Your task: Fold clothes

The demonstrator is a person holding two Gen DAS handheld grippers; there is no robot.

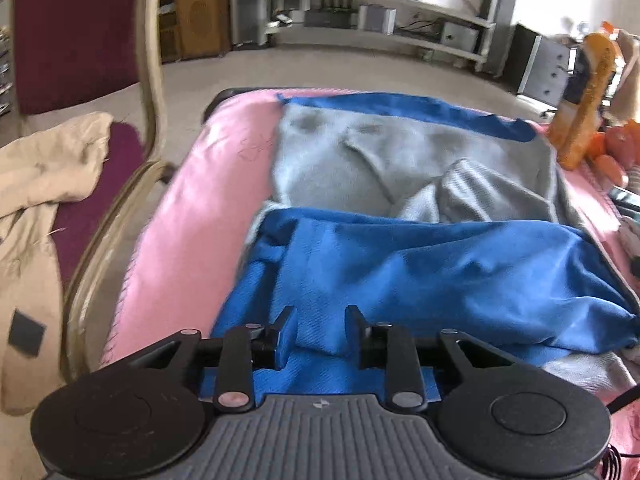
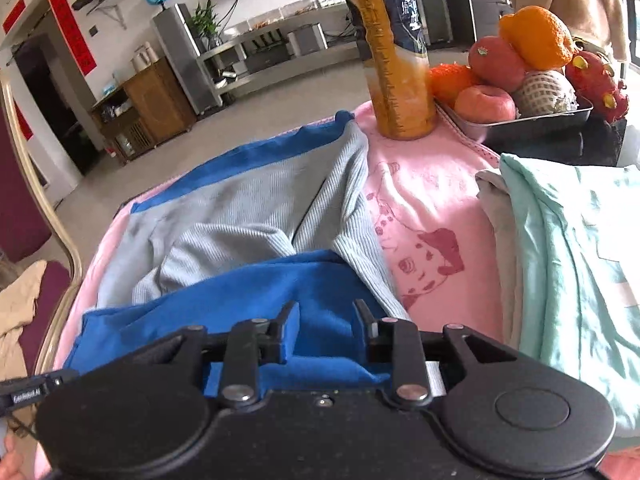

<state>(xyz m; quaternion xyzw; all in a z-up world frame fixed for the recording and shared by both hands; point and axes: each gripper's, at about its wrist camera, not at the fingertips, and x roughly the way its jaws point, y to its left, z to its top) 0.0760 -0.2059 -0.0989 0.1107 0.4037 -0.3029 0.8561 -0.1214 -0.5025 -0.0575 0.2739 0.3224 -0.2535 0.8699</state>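
Left wrist: left gripper (image 1: 321,330) jaws stand narrowly apart with a fold of blue cloth (image 1: 400,264) bunched between them, pads pressing it, so it's pinching the cloth. The cloth is a soft matte knit, folded over the near half of a grey ribbed garment (image 1: 344,160); a blue strip shows past the garment's far edge. Both lie on a pink towel (image 1: 192,200). Left of the towel: a curved metal chair frame (image 1: 152,80) with a beige garment (image 1: 36,200) on its maroon seat.

Right wrist: right gripper (image 2: 326,330) likewise clamps a raised blue fold. Right of the grey garment, on the towel's printed part: a tall orange bottle (image 2: 394,60), a metal tray (image 2: 532,124) of round fruit, and a mint folded stack (image 2: 576,264).
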